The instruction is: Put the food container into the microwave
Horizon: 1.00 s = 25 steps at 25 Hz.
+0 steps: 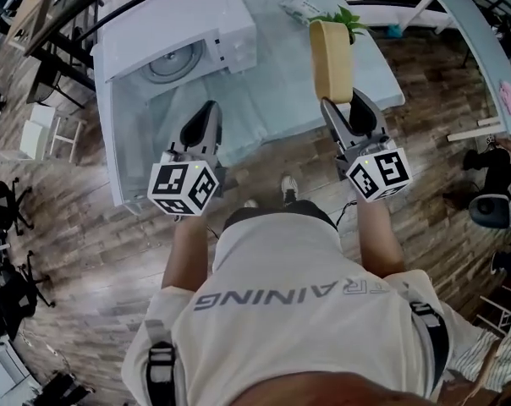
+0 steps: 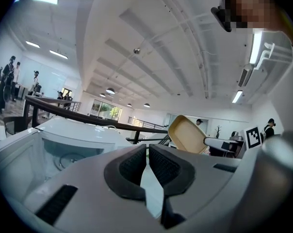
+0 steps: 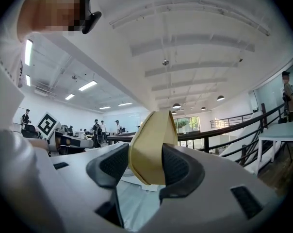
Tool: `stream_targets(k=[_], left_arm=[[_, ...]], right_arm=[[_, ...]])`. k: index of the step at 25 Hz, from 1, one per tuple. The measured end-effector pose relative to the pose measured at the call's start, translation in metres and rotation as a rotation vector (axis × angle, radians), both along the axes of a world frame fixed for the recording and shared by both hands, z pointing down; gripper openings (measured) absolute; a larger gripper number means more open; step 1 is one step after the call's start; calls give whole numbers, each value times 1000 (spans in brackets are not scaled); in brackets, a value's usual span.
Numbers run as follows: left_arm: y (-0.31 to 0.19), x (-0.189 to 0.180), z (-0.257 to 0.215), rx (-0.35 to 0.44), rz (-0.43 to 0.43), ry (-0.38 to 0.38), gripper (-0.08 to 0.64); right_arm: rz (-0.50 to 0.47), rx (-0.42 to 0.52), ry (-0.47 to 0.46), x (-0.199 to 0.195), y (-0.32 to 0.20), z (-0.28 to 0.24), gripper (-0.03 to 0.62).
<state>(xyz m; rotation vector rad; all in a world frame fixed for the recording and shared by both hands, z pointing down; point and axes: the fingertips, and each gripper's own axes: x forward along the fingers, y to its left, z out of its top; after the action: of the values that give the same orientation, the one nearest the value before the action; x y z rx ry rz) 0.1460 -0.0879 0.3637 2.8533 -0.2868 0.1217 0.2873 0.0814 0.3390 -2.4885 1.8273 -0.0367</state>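
On the head view, a white microwave [image 1: 179, 36] stands at the far left of a pale-covered table [image 1: 281, 100], its door [image 1: 120, 142] swung open toward the person and its glass turntable [image 1: 173, 62] exposed. The left gripper [image 1: 200, 134] is held level just in front of the open cavity, its marker cube [image 1: 184, 189] nearest the person. The right gripper [image 1: 350, 112] is held to the right of the microwave and carries the tan food container [image 1: 332, 57] on edge above the table, outside the oven and well apart from its opening. A small green plant [image 1: 344, 19] and a flat packet [image 1: 304, 8] lie beyond the container on the table. On the left gripper view, the left gripper [image 2: 147, 152] has its jaws drawn in to a thin slit with nothing between the pads; the microwave [image 2: 64, 144] shows at lower left, and the food container [image 2: 187, 132] appears tilted at right, its hollow side facing this camera, gripped by the right gripper [image 2: 219, 143]. On the right gripper view, the right gripper [image 3: 145, 154] has its jaws set at a middling width, both dark pads pressed against the food container [image 3: 154, 130], which rises edge-on from between them. A dark railing [image 3: 234, 127] crosses the background at right.
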Motion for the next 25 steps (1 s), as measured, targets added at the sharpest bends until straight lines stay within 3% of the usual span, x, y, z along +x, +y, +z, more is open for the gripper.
stream_targets(k=[15, 21, 25], left_arm=[[-29, 27, -6, 35, -282, -34, 44], [-30, 16, -4, 55, -430, -65, 44], [-37, -9, 2, 50, -513, -88, 44]], right_arm=[[-276, 38, -29, 73, -73, 3, 221], [-419, 54, -59, 80, -102, 10, 221], [-504, 60, -76, 63, -123, 13, 221]])
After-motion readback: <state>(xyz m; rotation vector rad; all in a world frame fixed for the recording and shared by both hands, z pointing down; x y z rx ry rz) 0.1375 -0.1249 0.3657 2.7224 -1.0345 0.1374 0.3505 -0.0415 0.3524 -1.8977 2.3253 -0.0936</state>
